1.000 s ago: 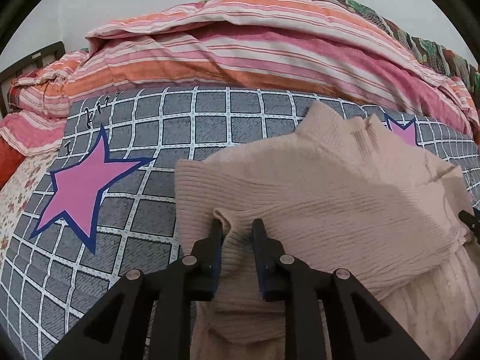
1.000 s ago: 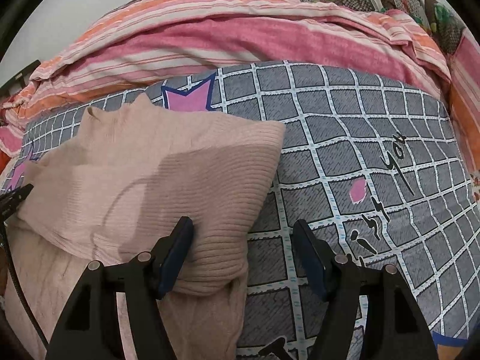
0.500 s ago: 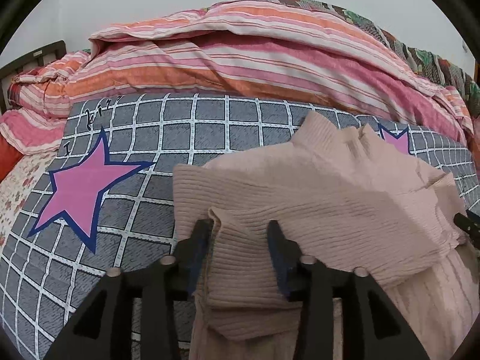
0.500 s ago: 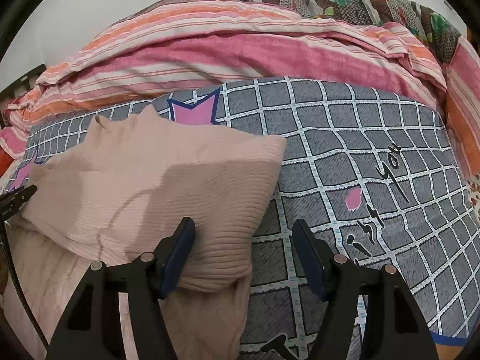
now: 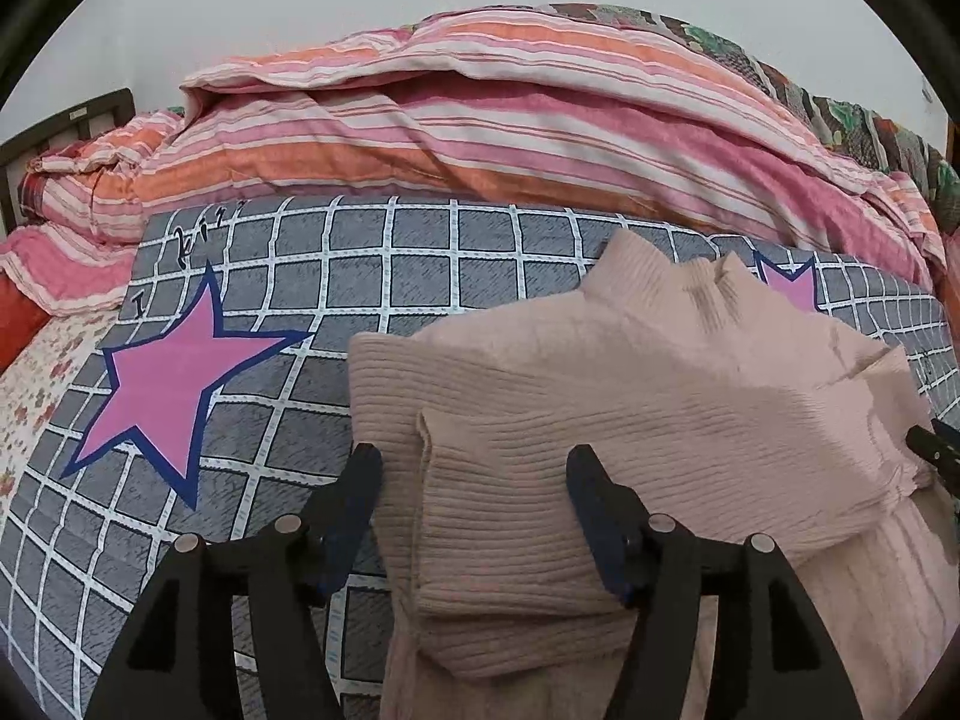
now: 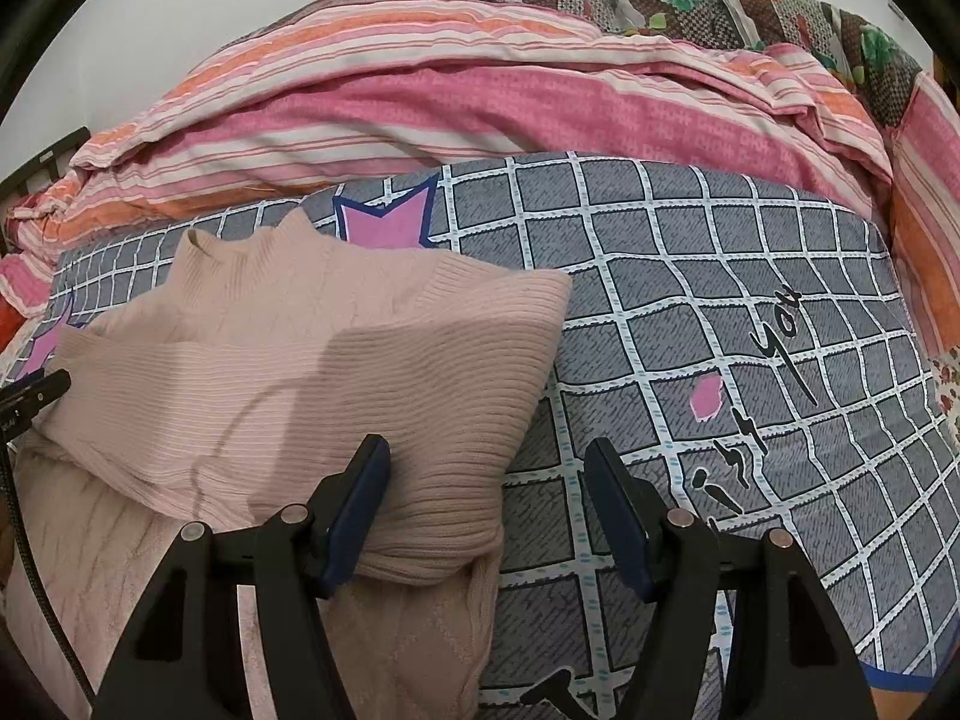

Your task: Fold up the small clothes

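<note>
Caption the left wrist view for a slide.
Open left tongs straddle the folded sleeve of a pink sweater lying on a grey checked blanket.

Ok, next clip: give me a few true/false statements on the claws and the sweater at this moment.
1. The left claw is open. True.
2. The right claw is clamped on the sweater. False: it is open, one finger resting on the knit.
3. The sweater's sleeves are folded across its body. True.
4. The sweater lies on the striped quilt. False: it lies on the grey checked cover.
5. A pink star shows left of the sweater in the left view. True.
</note>
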`<state>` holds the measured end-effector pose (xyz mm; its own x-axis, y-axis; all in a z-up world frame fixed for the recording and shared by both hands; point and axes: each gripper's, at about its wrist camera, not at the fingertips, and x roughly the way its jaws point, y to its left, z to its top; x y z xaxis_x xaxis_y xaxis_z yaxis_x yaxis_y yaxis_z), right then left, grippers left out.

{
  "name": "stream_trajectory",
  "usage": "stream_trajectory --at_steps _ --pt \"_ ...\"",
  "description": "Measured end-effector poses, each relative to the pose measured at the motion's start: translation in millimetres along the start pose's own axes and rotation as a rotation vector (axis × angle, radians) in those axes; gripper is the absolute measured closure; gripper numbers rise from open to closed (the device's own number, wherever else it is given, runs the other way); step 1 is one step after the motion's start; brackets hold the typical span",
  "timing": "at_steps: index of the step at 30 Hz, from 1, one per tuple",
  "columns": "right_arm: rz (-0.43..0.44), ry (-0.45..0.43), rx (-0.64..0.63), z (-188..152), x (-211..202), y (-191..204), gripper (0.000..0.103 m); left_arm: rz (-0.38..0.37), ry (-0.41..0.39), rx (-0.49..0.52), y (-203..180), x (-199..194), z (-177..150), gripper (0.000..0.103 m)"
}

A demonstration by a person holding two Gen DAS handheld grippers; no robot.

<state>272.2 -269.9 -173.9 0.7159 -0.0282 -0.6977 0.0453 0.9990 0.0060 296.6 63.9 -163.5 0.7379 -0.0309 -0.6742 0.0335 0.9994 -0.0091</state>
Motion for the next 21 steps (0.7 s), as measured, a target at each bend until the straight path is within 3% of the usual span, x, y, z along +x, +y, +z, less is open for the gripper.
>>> stream_trajectory --at_steps 9,12,17,21 --pt "-0.003 0.000 -0.002 0.4 -0.1 1.9 0.036 0.037 0.003 0.026 -4.5 -3.7 2.0 0.041" --pt "-0.016 0.002 -0.010 0.6 -4.4 4.5 0.035 0.021 0.004 0.042 -9.2 -18.1 -2.3 0.041" --pt "-0.016 -0.008 -0.046 -3.4 -34.1 11.8 0.034 -0.031 0.005 -0.014 -3.8 -51.9 -19.5 0.041" --pt "0.040 -0.010 0.013 -12.1 -64.5 6.4 0.034 -0.081 0.003 -0.062 3.9 -74.2 -31.4 0.041"
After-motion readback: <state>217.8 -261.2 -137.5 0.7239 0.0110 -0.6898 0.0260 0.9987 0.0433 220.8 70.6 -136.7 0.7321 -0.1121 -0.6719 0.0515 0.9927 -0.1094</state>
